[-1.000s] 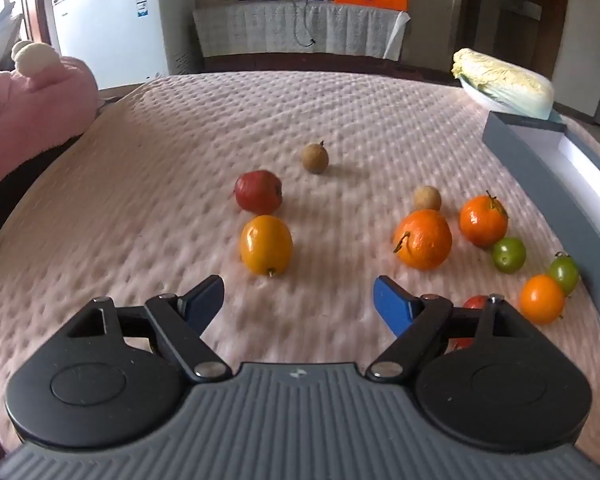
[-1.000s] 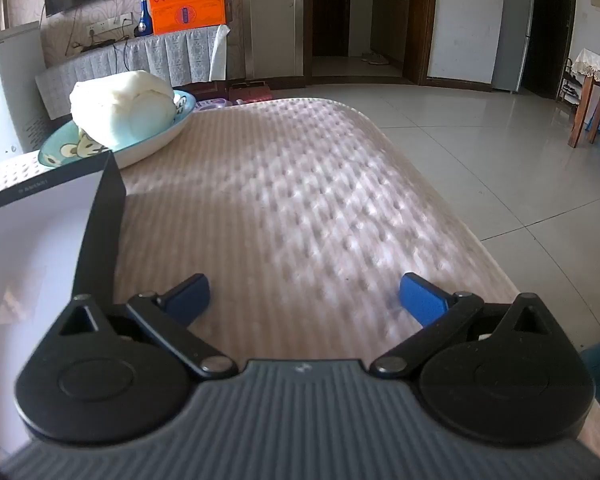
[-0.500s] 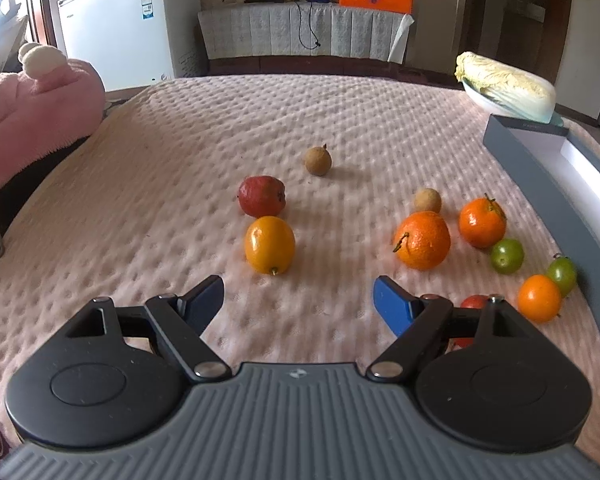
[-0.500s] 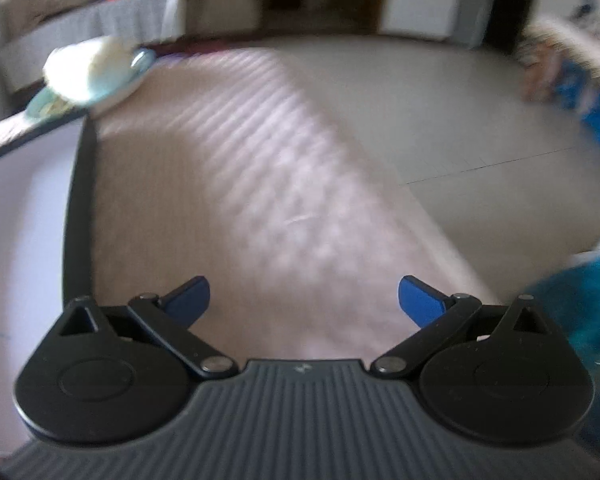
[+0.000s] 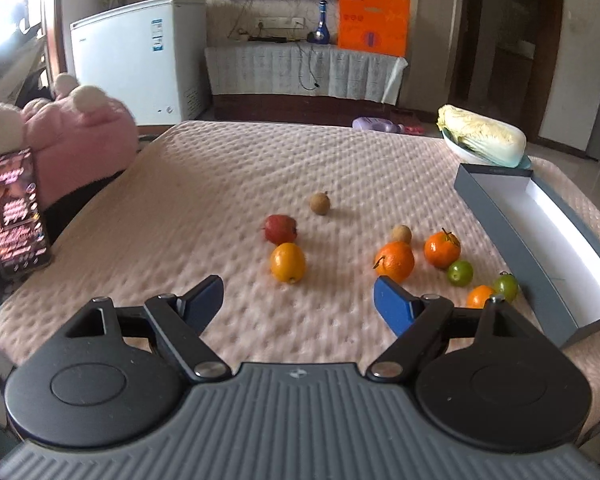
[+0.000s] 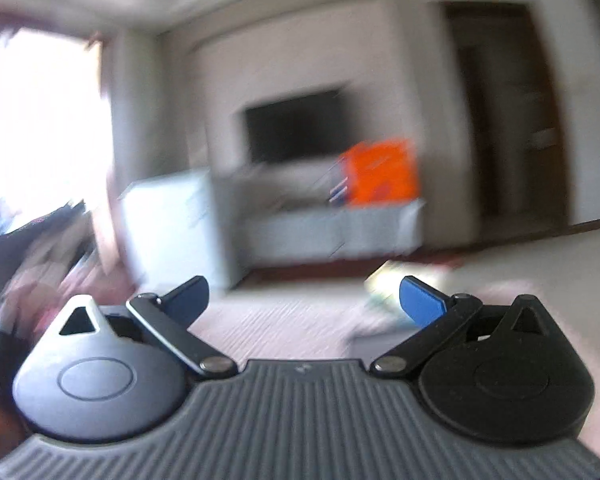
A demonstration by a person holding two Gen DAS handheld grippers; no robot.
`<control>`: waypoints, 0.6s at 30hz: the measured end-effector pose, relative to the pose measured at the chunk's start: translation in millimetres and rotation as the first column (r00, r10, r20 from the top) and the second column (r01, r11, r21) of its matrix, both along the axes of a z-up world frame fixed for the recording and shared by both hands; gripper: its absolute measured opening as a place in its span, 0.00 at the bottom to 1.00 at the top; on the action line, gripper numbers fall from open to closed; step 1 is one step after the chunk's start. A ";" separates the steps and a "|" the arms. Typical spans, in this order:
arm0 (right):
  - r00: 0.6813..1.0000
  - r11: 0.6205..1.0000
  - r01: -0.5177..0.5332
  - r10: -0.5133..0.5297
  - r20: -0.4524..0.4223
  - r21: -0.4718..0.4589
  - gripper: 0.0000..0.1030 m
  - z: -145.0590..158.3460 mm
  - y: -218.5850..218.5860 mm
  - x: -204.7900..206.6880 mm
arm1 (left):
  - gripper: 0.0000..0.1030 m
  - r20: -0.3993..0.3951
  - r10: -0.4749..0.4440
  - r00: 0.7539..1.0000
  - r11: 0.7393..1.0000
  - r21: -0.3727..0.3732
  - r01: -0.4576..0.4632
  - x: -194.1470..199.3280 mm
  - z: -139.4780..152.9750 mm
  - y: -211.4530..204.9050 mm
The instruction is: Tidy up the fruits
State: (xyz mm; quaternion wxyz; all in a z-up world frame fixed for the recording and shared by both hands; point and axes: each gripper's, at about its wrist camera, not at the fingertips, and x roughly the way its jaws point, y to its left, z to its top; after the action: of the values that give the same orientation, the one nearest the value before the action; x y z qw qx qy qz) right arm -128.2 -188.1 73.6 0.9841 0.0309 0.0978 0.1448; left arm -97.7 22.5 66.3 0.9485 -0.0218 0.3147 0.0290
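While my left gripper (image 5: 298, 300) hovers spread and empty, I see the fruits scattered on the pink quilt (image 5: 220, 184), the mandarins (image 5: 395, 261) near the grey box (image 5: 540, 248); my right gripper (image 6: 304, 300) gapes, view blurred.

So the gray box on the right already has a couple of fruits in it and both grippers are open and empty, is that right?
Not quite: the left wrist view shows the gray box holding no fruit; the oranges and green fruits lie on the bedspread beside it. The left gripper and right gripper are indeed open and empty.
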 end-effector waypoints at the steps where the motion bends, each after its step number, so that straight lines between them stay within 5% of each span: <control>1: 0.999 0.999 -0.027 0.026 -0.048 -0.027 1.00 -17.8 11.3 -1.4 | 0.83 -0.004 0.004 1.000 1.000 -0.001 -0.004 -2.3 -0.8 1.9; 3: 0.987 0.991 -0.109 0.099 -0.129 -0.072 1.00 -23.9 28.9 -0.8 | 0.83 -0.004 0.014 1.000 1.000 0.019 -0.014 -5.1 -1.7 3.5; 6: 0.989 0.979 -0.124 0.109 -0.101 -0.163 1.00 -24.3 44.3 -9.7 | 0.83 0.002 0.021 1.000 0.999 0.025 -0.021 -6.0 -1.7 7.0; 18: 0.969 0.986 -0.144 0.123 -0.216 -0.087 0.99 -44.1 46.7 13.8 | 0.83 0.000 0.010 1.000 1.000 0.015 -0.010 4.1 -8.5 8.7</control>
State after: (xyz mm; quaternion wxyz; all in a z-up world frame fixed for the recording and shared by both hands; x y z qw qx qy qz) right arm -114.5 -141.4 29.4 0.9566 -0.0111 0.2104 0.2015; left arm -93.6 31.2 57.9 0.9485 -0.0165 0.3142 0.0363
